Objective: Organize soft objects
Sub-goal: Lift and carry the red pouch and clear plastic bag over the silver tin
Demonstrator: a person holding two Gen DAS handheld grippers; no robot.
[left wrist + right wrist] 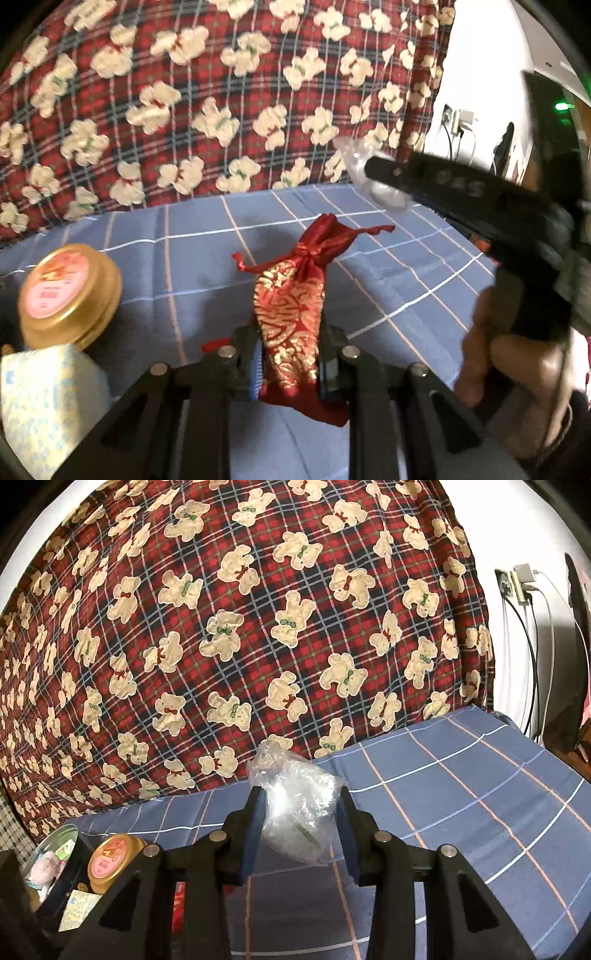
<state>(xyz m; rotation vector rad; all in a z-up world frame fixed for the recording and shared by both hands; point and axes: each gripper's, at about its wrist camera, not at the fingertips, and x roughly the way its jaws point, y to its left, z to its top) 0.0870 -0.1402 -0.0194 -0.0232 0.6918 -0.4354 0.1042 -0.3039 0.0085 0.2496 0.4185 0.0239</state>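
Left wrist view, step: the left gripper (290, 363) has a red and gold drawstring pouch (291, 314) in its grip, so the pick looks done and the carry is in hand.
Left wrist view, fingers: closed on the pouch's lower half, pads pressing both sides; the tied neck and cords stick out ahead, above the blue checked bed sheet (388, 277).
Left wrist view, surroundings: a gold-lidded tin (70, 295) and a patterned tissue pack (48, 402) sit at the left; the right gripper (380, 177), held by a hand (517, 365), hangs at the upper right with a clear plastic bag (354, 158).
Right wrist view, fingers: the right gripper (299, 823) is clamped on the crumpled clear plastic bag (295, 805), which fills the gap and rises above the fingertips.
Right wrist view, destination: a round container (55, 853) with soft items inside stands at the lower left beside the tin (114, 860).
Next move, judgement: probably bring each soft thing over that container and release; the pouch's loose cords could snag.
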